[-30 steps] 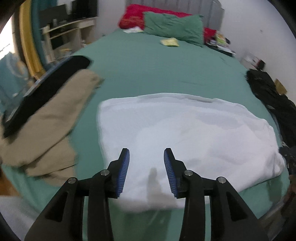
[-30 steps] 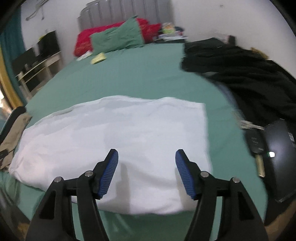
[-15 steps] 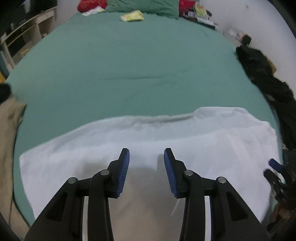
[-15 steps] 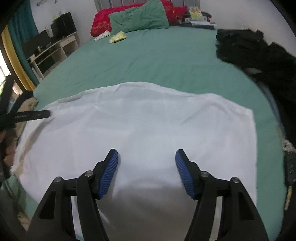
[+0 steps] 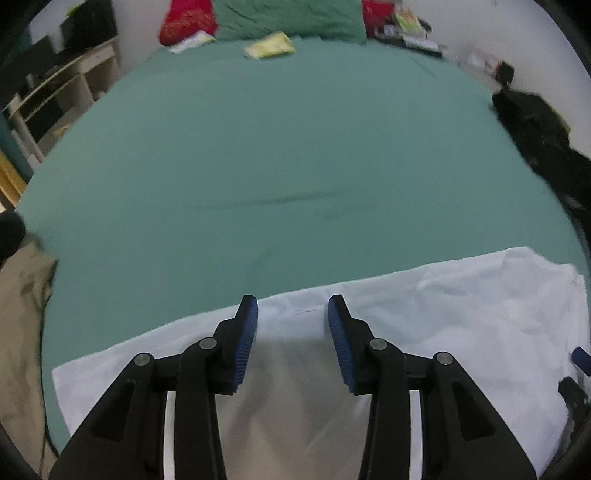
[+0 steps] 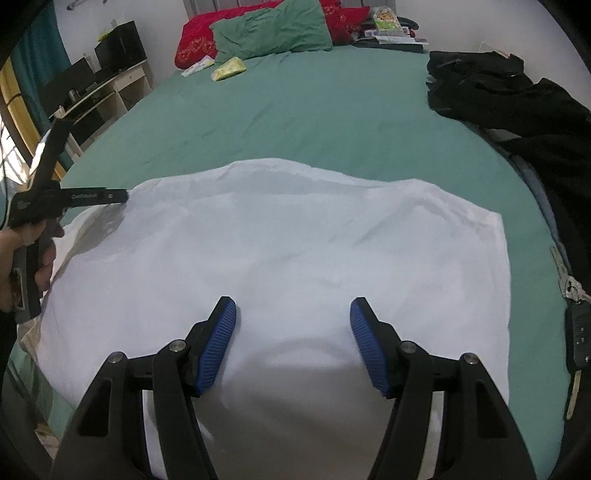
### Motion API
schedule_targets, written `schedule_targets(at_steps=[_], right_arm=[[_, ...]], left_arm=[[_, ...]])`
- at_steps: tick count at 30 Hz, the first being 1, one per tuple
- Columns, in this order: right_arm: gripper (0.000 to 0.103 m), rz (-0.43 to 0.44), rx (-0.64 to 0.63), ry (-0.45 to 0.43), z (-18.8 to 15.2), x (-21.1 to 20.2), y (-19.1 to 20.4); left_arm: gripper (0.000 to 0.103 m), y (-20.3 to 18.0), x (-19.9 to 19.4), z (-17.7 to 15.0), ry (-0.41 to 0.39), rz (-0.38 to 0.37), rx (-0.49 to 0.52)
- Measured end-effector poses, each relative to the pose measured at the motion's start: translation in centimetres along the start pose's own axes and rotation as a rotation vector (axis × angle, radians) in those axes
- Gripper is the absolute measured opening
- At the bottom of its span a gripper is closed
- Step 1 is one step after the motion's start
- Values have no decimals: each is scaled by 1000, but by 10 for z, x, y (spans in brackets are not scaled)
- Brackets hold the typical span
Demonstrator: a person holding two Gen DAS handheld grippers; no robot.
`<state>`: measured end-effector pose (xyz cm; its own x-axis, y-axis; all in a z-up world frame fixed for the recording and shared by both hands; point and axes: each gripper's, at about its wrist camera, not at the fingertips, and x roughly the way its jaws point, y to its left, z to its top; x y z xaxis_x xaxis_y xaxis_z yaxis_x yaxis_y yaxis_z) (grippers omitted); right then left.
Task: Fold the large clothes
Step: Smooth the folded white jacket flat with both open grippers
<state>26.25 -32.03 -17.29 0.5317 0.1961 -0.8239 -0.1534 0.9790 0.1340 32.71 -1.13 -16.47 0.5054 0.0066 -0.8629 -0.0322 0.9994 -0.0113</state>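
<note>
A large white garment (image 6: 288,251) lies flat, folded into a wide rectangle, on the near part of the green bed (image 6: 314,110). It also shows in the left wrist view (image 5: 461,314). My left gripper (image 5: 292,314) is open and empty, low over the garment's far edge near its left end. It shows from the side in the right wrist view (image 6: 125,195). My right gripper (image 6: 293,310) is open and empty over the middle of the garment's near part.
A heap of black clothes (image 6: 517,99) lies along the bed's right side, with keys and a key fob (image 6: 576,325) by it. A tan garment (image 5: 18,332) lies at the left. Pillows (image 6: 269,33) and small items sit at the headboard. A desk (image 6: 99,92) stands at the left.
Both grippers have moved forward over the white garment. The left one has turned from the tan garment toward the bed's middle and now hangs over the garment's far edge. Both stay open.
</note>
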Motion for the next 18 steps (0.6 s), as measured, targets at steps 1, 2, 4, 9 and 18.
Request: schedule_targets(at_steps=[1,2,4,9,18], right_arm=[[64,-6,-3,-5,-1,-2,1],[64,-12,-7,-11,-2,-4,2],[64,-17,-10,-16,-4,-9,2],[64,-23,-26,-41,-8,-29,7],[64,-117,-101,-94,-26,-70,21]], left_arm=[[42,3,-10,-7,-23,-7,-11],[42,6,-18,-13,-38,-12,-19],[42,10,-37,-32,-64,-28,-39],[42,10,-82,-74,-104,-53,-46],[42,-4,-133,-113,-114,-98,-10]])
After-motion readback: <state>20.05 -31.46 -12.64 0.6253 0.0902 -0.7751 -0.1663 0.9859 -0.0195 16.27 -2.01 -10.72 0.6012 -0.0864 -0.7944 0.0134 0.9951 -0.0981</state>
